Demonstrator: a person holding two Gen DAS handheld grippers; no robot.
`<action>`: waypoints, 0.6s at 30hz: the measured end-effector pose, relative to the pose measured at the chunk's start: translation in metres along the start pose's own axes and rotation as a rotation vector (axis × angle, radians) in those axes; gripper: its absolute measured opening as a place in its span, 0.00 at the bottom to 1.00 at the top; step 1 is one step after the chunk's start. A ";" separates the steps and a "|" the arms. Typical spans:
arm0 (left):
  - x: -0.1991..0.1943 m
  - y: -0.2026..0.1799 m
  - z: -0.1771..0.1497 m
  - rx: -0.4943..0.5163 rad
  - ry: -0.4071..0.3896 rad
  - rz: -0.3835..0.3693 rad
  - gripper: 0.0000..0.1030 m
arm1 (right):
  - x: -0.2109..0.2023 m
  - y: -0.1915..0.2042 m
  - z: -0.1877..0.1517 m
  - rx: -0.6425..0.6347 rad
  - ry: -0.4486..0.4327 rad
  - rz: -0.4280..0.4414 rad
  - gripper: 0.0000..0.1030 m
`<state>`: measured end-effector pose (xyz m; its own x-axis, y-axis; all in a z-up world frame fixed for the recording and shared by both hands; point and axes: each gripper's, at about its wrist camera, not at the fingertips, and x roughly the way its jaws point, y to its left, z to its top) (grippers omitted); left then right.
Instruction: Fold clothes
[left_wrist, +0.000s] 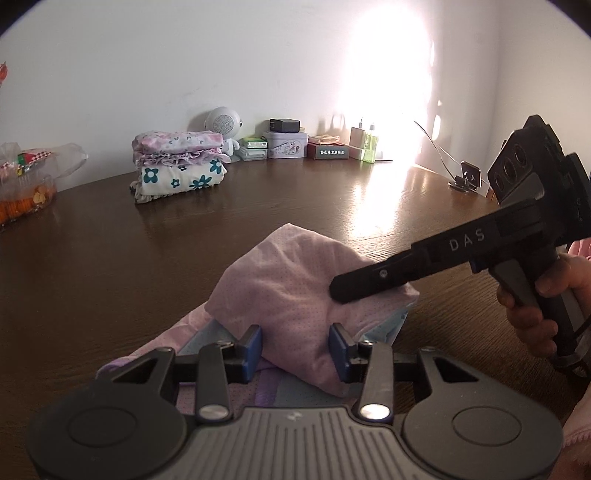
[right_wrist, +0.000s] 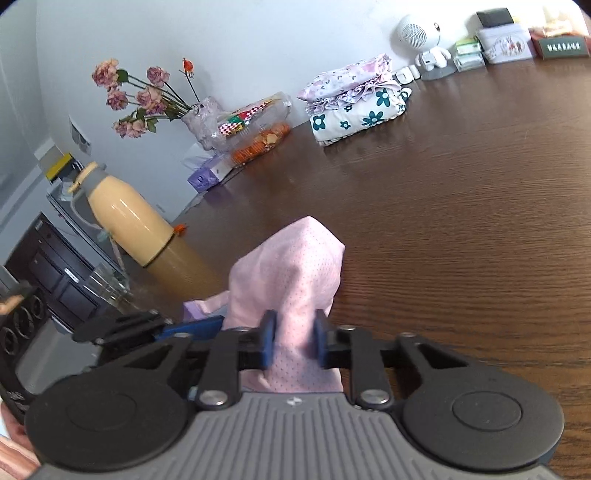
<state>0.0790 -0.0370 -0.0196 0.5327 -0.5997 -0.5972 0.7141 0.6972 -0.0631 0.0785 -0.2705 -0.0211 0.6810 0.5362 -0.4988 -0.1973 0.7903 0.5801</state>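
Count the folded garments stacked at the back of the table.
2 visible: a lilac floral garment on top, a white one with teal flowers beneath. A ruffled edge between them may be a third.

Setting: lived-in room of a home. Evidence, placed relative to the dark brown wood-grain table (right_wrist: 461, 206):

- On its far side, a stack of folded floral fabrics, lilac-and-white over cream with teal flowers (right_wrist: 356, 98).
- Along its wall edge, a small white round-headed robot-shaped speaker (right_wrist: 424, 40), a pale printed tin box (right_wrist: 506, 44), small cardboard packets (left_wrist: 255, 147) and a green liquid bottle (left_wrist: 370, 146).
- At its left end, a clear wrapped vase of dried pink roses (right_wrist: 140, 98), clear plastic bags of snacks (right_wrist: 255, 129) and a lilac tissue box (right_wrist: 205, 175).
- Near its left edge, a cream-coloured insulated bottle with grey lid (right_wrist: 125, 218).
- Behind it, plain white painted walls (left_wrist: 184, 55).
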 end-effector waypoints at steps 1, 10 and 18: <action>0.002 0.000 0.001 -0.009 0.001 -0.009 0.38 | -0.003 0.002 0.003 -0.013 -0.005 -0.011 0.12; 0.026 -0.031 0.029 -0.037 -0.018 -0.085 0.49 | -0.020 0.087 0.026 -0.687 0.043 -0.448 0.11; -0.012 0.005 0.014 -0.100 -0.072 0.023 0.54 | 0.011 0.128 -0.017 -1.006 0.130 -0.548 0.11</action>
<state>0.0827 -0.0322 -0.0015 0.5825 -0.6070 -0.5405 0.6541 0.7449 -0.1315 0.0481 -0.1581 0.0368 0.7827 0.0279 -0.6217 -0.4103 0.7742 -0.4819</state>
